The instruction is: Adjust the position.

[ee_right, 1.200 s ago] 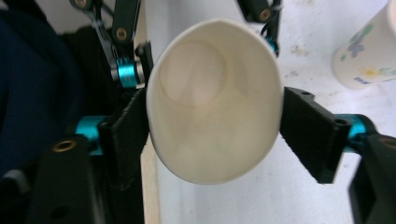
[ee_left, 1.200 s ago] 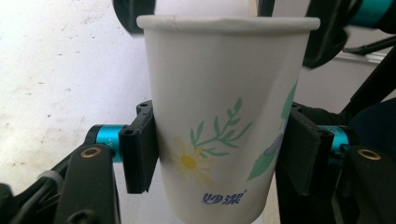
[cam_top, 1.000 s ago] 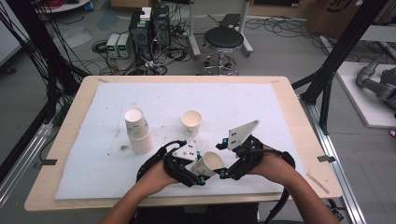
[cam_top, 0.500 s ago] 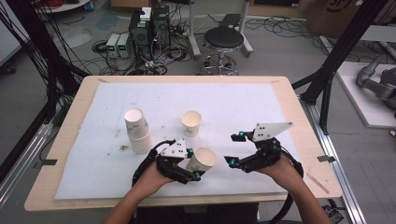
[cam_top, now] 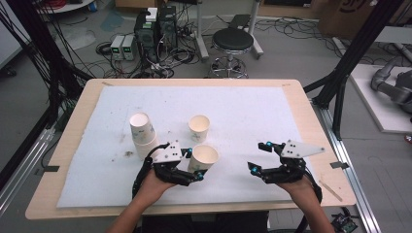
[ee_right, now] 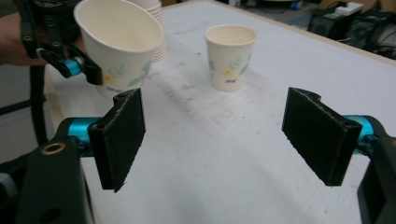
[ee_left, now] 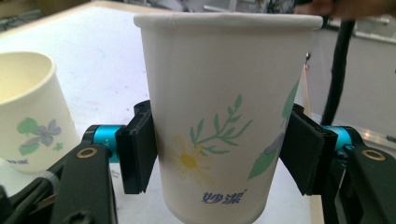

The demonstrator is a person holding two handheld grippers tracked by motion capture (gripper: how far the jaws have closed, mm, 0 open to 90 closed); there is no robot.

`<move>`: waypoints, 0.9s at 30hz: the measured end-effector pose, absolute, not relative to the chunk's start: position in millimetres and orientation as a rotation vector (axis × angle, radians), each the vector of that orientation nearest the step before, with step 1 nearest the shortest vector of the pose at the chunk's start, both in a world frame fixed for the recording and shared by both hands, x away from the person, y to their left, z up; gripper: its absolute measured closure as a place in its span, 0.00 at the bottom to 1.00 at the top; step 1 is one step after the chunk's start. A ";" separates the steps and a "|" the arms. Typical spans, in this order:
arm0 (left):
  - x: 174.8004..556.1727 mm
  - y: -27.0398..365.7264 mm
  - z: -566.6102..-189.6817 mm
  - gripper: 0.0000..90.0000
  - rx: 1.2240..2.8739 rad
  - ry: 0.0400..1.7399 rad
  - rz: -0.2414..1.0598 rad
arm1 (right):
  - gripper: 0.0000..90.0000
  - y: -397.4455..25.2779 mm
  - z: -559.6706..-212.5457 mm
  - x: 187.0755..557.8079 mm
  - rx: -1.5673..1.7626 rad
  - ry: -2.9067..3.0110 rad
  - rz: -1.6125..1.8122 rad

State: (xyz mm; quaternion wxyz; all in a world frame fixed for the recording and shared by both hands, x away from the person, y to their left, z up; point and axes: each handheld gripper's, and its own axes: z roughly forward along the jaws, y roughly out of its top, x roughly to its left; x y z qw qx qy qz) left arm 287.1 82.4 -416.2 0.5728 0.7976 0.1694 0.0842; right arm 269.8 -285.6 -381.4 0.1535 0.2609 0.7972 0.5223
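One cup [cam_top: 198,127] already stands alone on the tabletop [cam_top: 252,116], the left hand-held gripper [cam_top: 193,162] clamps a second cup [ee_left: 224,121] near the stack [cam_top: 142,133], not yet placed, while the right hand-held gripper [cam_top: 258,156] hangs open

Bare white padding is lying open between the right hand-held gripper [cam_top: 260,156] and the held cup [cam_top: 203,158]. A lone cup [cam_top: 198,128] is standing just beyond it; the cup stack [cam_top: 142,135] is blocking the near left. The counter [cam_top: 243,104]'s far right is offering free passage.
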 end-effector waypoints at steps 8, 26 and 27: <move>285.0 85.2 -413.8 0.38 1.820 0.392 0.240 | 0.24 -302.8 -391.7 266.5 0.811 2.195 1.472; 283.3 96.8 -413.7 0.38 1.730 0.401 0.281 | 0.25 -309.2 -391.6 265.6 0.831 2.152 1.450; 283.2 97.3 -413.7 0.38 1.726 0.404 0.285 | 0.25 -309.4 -391.4 265.8 0.827 2.149 1.448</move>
